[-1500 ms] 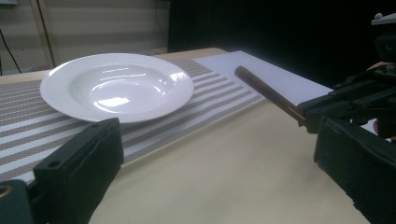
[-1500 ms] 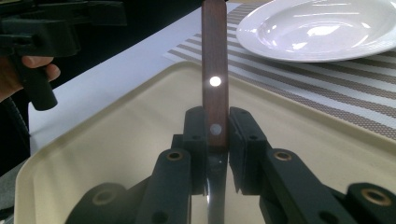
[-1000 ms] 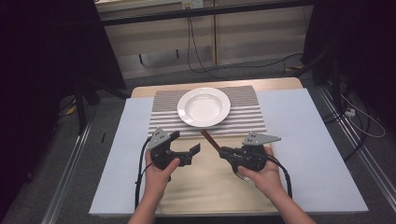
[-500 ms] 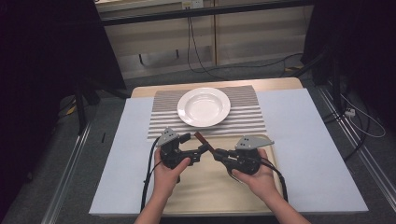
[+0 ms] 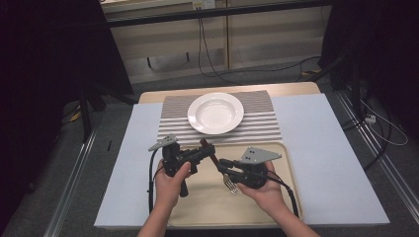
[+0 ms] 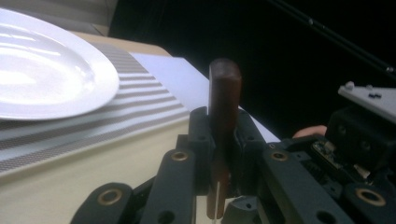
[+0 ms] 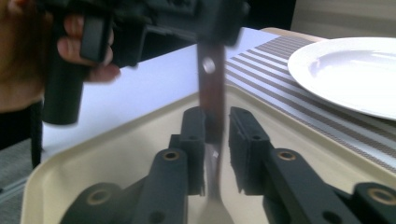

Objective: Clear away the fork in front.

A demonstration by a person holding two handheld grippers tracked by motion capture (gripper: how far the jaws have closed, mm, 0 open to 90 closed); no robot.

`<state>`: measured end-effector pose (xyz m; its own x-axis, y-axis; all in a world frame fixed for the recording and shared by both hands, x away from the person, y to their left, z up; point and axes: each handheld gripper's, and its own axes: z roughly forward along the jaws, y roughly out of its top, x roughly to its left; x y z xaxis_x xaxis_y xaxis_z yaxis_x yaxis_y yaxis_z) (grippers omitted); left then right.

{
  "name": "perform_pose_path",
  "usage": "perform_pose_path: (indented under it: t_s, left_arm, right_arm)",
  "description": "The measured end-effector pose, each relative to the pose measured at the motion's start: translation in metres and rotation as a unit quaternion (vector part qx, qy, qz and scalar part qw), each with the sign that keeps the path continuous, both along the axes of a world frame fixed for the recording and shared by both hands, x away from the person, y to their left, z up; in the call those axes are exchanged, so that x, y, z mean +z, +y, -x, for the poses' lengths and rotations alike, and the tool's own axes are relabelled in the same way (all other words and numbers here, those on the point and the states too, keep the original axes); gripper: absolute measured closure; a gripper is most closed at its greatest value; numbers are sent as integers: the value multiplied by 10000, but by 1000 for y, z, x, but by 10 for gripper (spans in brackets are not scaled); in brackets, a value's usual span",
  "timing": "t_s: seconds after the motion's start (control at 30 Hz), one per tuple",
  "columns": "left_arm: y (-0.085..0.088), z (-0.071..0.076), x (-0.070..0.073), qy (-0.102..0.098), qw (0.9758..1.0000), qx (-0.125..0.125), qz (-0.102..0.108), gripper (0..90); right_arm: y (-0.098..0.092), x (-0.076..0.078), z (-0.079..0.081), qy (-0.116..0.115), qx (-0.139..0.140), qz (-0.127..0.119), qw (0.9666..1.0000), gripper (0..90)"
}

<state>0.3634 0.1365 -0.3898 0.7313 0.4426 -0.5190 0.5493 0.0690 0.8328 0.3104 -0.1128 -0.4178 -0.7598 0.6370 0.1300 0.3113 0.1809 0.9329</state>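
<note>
Mid-handover, lower centre of high view: fork [image 5: 223, 173] over tray [image 5: 286, 170]. Left gripper [image 5: 205, 150] just clamped onto brown handle; right gripper [image 5: 222, 163] easing apart around neck. Next: right lets go fully, left carries fork toward plate [image 5: 216, 112].

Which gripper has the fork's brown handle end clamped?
The left gripper: its fingers squeeze the fork at the handle end, while the right gripper sits nearer the tines.
</note>
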Motion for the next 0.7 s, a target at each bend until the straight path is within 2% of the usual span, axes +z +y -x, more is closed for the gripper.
perform_pose_path:
  t_s: [0.07, 0.23, 0.33, 0.43, 0.6, 0.7]
  left_arm:
    - [8, -1, 3, 21, 10000, 6, 29, 807]
    - [25, -1, 14, -11, 9998, -64, -192, 807]
    - [36, 1, 17, -46, 9997, 43, -252, 807]
    - [45, 1, 16, 4, 9996, 97, -258, 807]
    - [49, 2, 18, 33, 9989, 88, -448, 807]
    - [54, 3, 21, 42, 9980, 32, -637, 807]
  right_arm:
    - [-4, 0, 1, 18, -66, -9, 10000, 665]
    - [-24, -1, -1, -17, -366, 55, 9993, 541]
    - [-37, 1, 0, -84, -516, 103, 9986, 529]
    - [-45, 1, 2, -171, -637, 110, 9978, 455]
    - [-60, -1, 6, -149, -780, 96, 9968, 433]
    - [-70, 0, 10, -162, -907, 61, 9957, 421]
